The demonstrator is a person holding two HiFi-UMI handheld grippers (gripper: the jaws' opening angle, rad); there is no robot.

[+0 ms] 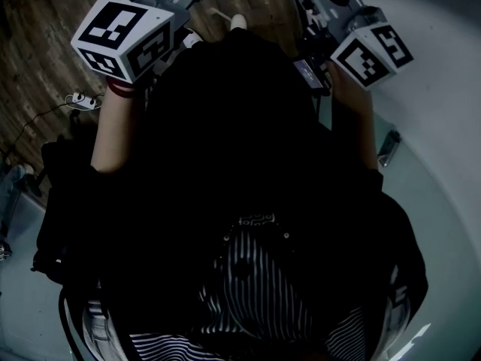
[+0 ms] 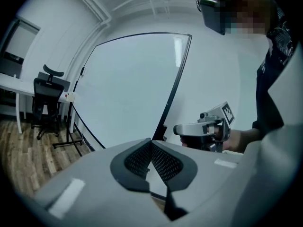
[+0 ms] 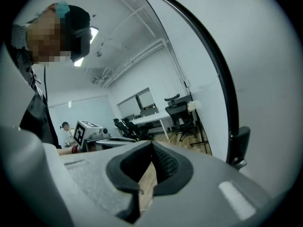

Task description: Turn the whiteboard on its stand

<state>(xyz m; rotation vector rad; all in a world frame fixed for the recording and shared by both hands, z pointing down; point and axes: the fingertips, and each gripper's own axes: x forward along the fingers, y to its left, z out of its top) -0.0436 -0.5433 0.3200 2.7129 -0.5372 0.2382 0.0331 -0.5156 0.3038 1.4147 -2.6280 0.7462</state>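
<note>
The left gripper point(image 2: 150, 144) was closed tight and empty — near the whiteboard's point(image 2: 128, 89) black edge. The right gripper point(image 3: 151, 148) was closed too, just beside the whiteboard.

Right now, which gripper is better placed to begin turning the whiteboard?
Right, probably. The right gripper sits close beside the whiteboard, at its black frame and side clamp. The left gripper sees the whole board from farther off. Both jaws are shut.
</note>
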